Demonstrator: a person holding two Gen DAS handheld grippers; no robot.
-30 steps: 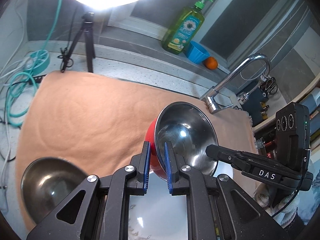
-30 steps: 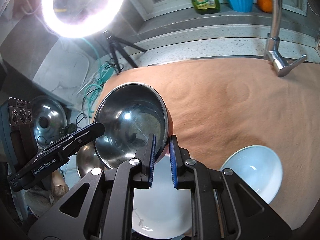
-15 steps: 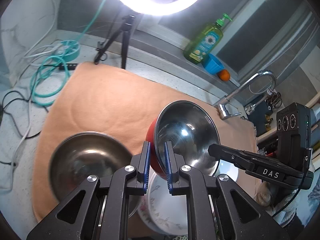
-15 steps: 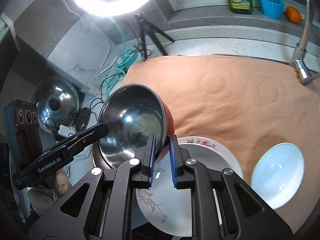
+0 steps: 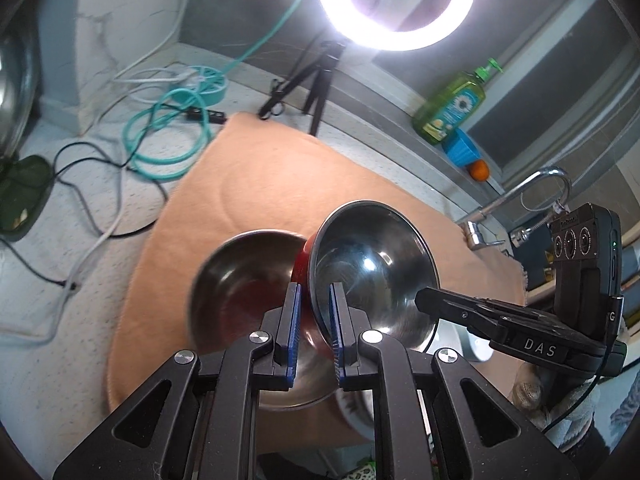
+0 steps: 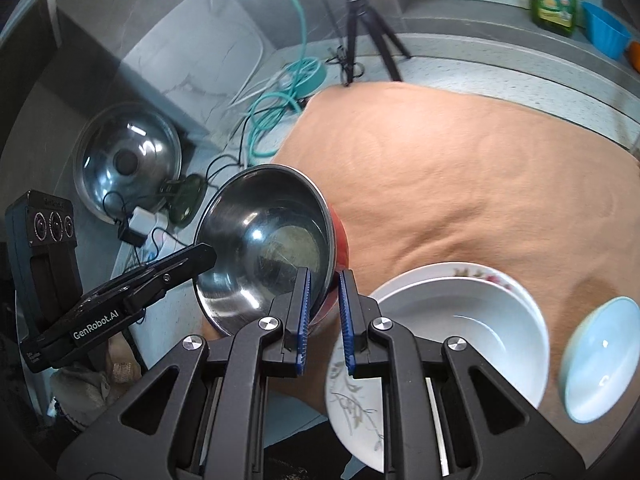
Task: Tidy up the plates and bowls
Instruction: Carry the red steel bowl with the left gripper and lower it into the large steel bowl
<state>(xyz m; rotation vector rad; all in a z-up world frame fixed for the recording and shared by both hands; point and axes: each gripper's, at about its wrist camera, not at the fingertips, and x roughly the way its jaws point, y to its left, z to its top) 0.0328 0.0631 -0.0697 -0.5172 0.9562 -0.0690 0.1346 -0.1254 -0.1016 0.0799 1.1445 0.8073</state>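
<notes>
While the red bowl (image 5: 372, 276) is clamped by its rim on opposite sides by the left gripper (image 5: 314, 334) and the right gripper (image 6: 324, 314), it is held tilted above the cloth (image 5: 256, 184). The steel bowl (image 5: 236, 276) lies just left of and below it, a likely nesting spot.

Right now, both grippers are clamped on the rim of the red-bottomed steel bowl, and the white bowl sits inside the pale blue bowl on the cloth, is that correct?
Not quite. The white bowl sits on the flowered plate, not in the pale blue bowl, which lies apart beside it, as the right wrist view shows. The rest holds: the left gripper and the right gripper both clamp the rim of the red-bottomed steel bowl.
</notes>
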